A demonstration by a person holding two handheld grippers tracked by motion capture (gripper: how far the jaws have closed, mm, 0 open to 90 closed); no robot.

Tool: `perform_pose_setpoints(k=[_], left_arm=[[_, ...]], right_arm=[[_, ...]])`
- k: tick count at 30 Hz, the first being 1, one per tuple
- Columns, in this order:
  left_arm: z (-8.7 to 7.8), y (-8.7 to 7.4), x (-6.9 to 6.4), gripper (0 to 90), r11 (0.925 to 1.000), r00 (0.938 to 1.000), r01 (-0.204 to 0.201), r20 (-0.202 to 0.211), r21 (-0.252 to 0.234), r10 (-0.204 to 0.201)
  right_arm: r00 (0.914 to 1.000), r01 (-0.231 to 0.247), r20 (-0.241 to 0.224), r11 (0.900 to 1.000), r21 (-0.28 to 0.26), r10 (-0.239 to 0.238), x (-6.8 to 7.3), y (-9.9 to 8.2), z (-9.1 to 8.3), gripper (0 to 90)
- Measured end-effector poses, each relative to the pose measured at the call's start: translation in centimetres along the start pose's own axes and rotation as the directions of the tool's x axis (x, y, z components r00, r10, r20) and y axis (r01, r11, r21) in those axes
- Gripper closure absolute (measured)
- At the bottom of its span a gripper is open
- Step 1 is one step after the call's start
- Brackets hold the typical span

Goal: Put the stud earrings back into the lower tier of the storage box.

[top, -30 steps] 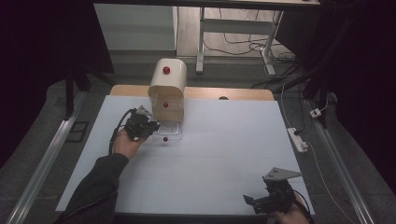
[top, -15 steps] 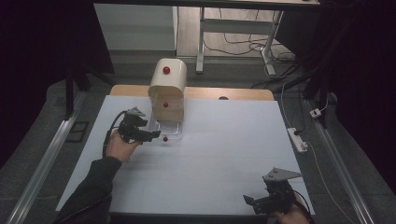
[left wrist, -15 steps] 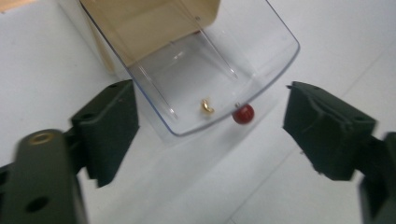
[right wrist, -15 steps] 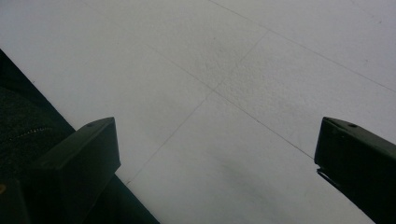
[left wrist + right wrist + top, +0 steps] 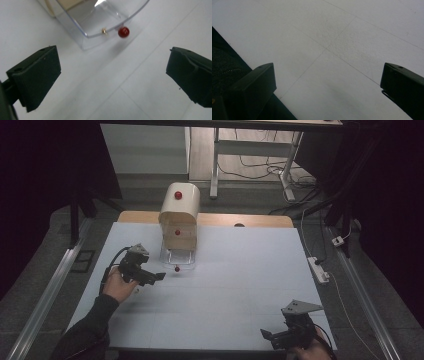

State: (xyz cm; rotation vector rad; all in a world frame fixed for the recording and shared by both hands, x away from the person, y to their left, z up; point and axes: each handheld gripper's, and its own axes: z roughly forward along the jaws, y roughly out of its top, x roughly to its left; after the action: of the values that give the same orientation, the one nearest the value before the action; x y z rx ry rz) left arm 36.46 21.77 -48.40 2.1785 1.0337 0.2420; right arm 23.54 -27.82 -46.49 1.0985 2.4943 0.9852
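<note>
While the left gripper [image 5: 159, 276] points level at the red knob [image 5: 123, 32], its fingers have just spread apart.

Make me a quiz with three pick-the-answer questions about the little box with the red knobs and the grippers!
1. Where does the clear drawer sit?
A. pulled out at the bottom of the cream box
B. on top of the box
C. at the table's right edge

2. How many red knobs show in the high view?
A. one
B. three
C. five

3. How are the left gripper's jaws?
A. shut on the knob
B. shut on a cable
C. open, with nothing between them

Answers:
1 A, the clear drawer juts forward from the box's base.
2 B, one on the top, one on the front, one on the drawer.
3 C, the left gripper view shows the jaws wide apart, short of the drawer's knob; they have just been opening.
</note>
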Motion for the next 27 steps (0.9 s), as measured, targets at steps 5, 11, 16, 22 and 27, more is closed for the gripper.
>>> perform_pose_setpoints(k=[5, 11, 16, 22, 27], left_arm=[[-0.5, -1.2, -0.3, 0.0, 0.9977, 0.9992, -0.002, -0.039, 0.067, 0.004], [-0.7, -3.1, 0.0, 0.0, 0.991, 0.9975, 0.017, -0.07, 0.132, -0.007], [-0.5, -4.7, 0.3, 0.0, 0.981, 0.9972, 0.023, -0.074, 0.192, -0.009], [0.2, -6.2, 0.9, 0.0, 0.97, 0.9998, 0.019, -0.013, 0.243, -0.016], [1.0, -6.4, 0.3, 0.0, 0.9519, 0.9978, -0.036, -0.042, 0.304, 0.051]], right_arm=[[1.0, 0.0, -0.001, 1.0, -0.001, 0.0, 0.0, 0.0, 0.0, 0.0], [1.0, 0.003, 0.0, 1.0, 0.003, -0.003, 0.0, 0.0, 0.0, 0.0], [1.0, 0.001, -0.001, 1.0, 0.002, -0.001, 0.0, 0.0, 0.0, 0.0], [1.0, 0.005, -0.001, 1.0, 0.002, -0.005, 0.0, 0.0, 0.0, 0.0], [1.0, 0.007, -0.002, 1.0, 0.0, -0.007, 0.0, 0.0, 0.1, 0.0]])
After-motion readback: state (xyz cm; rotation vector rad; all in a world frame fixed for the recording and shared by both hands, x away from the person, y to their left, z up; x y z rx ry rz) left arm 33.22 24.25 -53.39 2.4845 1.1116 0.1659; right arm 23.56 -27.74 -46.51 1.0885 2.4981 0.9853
